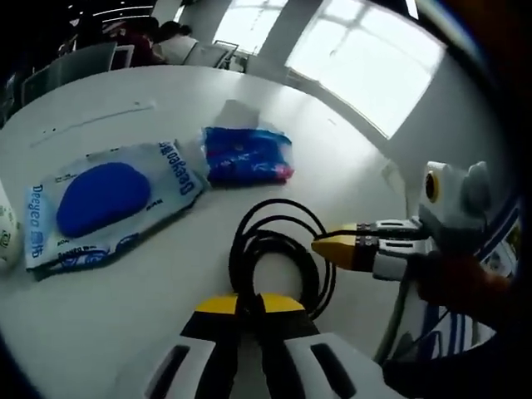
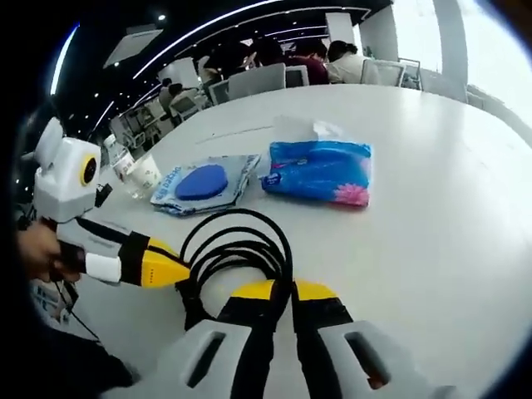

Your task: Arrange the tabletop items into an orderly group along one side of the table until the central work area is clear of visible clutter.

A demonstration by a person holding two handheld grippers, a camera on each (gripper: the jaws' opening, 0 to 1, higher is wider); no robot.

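Nearest in the left gripper view, left gripper (image 1: 249,304) with yellow-tipped jaws drawn together on the near edge of the coiled black cable (image 1: 278,249), the strands passing between the tips. From the right of that view, right gripper (image 1: 334,246) reaching in level with the table, yellow tips pressed on the far right side of the same coil, a hand (image 1: 457,283) behind it on the handle. In the right gripper view, right gripper (image 2: 283,293) likewise clamped on the coiled black cable (image 2: 237,249) at its near loop, and left gripper (image 2: 179,270) entering from the left with its tips against the coil's lower left side, a hand (image 2: 37,249) gripping its rear. Cable lying in several loose loops on the white table (image 2: 432,233), close to the near edge. Just beyond the coil, apart from it, a blue tissue pack (image 2: 320,170) with a pink corner and a white sheet poking from the top, and beside that a flat wet-wipes packet (image 2: 202,183) with a blue oval lid; same pair in the left gripper view as blue tissue pack (image 1: 248,155) and wet-wipes packet (image 1: 104,204). Further left in the right gripper view, a clear plastic bottle (image 2: 125,170) at the table's edge. Farthest off, seated people (image 2: 299,54) and chairs (image 2: 258,81) past the table, and bright windows (image 1: 366,58).
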